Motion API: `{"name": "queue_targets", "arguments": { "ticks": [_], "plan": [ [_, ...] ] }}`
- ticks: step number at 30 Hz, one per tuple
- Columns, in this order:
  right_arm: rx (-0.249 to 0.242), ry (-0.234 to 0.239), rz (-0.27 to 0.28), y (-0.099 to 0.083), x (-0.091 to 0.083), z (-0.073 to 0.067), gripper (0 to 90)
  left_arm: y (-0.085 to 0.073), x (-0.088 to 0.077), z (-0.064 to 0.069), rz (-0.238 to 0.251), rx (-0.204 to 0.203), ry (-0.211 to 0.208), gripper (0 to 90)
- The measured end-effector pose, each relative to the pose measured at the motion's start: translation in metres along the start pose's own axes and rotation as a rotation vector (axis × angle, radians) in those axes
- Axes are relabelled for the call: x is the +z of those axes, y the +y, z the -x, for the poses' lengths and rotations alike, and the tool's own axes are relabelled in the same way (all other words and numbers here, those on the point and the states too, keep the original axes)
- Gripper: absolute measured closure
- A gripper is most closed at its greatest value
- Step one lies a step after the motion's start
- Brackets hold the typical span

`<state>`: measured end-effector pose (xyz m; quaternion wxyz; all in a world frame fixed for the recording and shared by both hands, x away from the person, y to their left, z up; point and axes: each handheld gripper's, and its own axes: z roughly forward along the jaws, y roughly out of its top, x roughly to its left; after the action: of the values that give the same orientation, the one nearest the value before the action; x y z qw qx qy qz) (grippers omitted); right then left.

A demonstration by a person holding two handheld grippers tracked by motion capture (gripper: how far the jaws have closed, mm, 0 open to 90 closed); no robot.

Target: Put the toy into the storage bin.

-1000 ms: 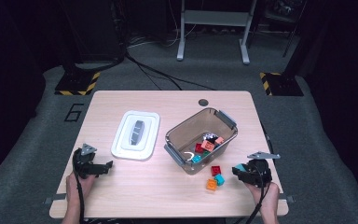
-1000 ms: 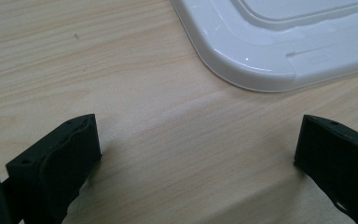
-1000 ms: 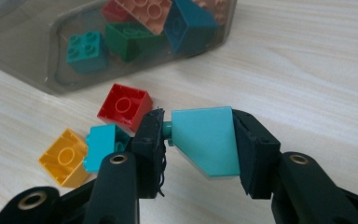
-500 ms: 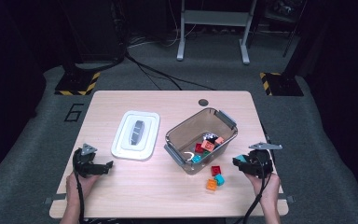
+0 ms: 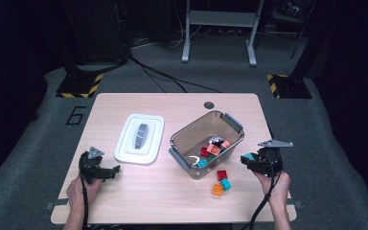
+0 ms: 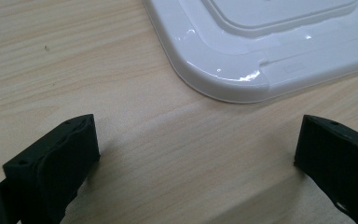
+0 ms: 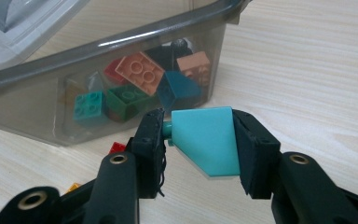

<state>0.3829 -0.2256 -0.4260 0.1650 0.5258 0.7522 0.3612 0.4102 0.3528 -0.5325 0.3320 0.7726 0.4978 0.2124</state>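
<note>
Right gripper [image 7: 198, 140] pinches a teal brick [image 7: 205, 140] beside the bin [image 5: 182, 143]; left gripper [image 6: 196, 154] spread; floor mark [image 5: 75, 115] reads 6

Left hand-held gripper [image 5: 109, 171], right hand-held gripper [image 5: 245, 159]: black bodies, grey three-cornered top plates, black trailing cables, brass-ringed screws on black jaw arms.

One lid [image 5: 139, 138], one bin [image 5: 206, 143], three loose bricks [image 5: 222, 181] near the table's [image 5: 172, 103] front edge, one teal brick [image 7: 205, 139] held.
</note>
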Motion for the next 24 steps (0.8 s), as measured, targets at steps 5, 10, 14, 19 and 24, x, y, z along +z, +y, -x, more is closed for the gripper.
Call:
{"name": "queue_targets", "arguments": {
  "ticks": [5,10,14,19,24],
  "plan": [
    [-0.012,-0.007,0.002,0.008,-0.006,0.000,57.2,0.000,0.000,0.000,-0.001,0.001,-0.002,0.0],
    [-0.022,-0.015,0.016,0.017,-0.011,0.001,57.2,0.000,0.000,0.000,-0.001,0.002,-0.003,0.0],
    [-0.028,-0.017,0.025,0.027,-0.014,-0.001,57.2,0.000,0.000,0.000,-0.001,0.002,-0.003,0.0],
    [-0.048,-0.016,0.040,0.041,-0.018,-0.007,57.2,0.000,0.000,0.000,-0.001,0.002,-0.003,0.0],
    [-0.075,-0.007,0.057,0.058,-0.019,-0.017,57.2,0.000,0.000,0.000,-0.001,0.001,-0.003,0.0]
  ]
}}
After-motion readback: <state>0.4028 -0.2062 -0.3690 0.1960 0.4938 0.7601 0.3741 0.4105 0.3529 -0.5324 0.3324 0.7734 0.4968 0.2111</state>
